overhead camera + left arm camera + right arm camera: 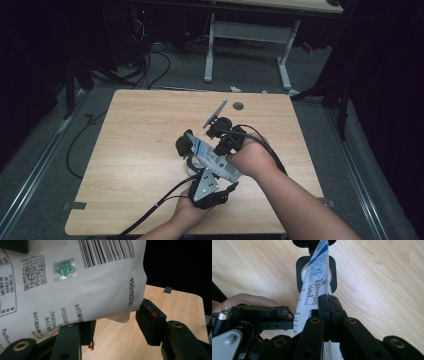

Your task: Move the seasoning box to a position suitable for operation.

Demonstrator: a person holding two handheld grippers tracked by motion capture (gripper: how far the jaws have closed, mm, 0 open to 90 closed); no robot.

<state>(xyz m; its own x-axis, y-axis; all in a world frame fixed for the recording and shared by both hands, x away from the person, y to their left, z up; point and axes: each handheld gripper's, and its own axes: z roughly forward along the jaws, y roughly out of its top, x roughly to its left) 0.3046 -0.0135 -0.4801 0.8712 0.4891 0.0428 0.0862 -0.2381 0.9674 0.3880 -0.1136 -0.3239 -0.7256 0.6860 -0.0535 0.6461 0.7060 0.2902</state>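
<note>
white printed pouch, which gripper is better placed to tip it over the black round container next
Right, probably. The right gripper is shut on the edge of the white printed plastic pouch, directly above the black round container. The left gripper stands open, one pad clear of the pouch.

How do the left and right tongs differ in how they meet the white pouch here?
Right tongs are shut, pinching the white pouch by its edge; left tongs stand open, the pouch's corner between their jaws, one pad clear of it. Both are hand-held above the wooden table.
</note>
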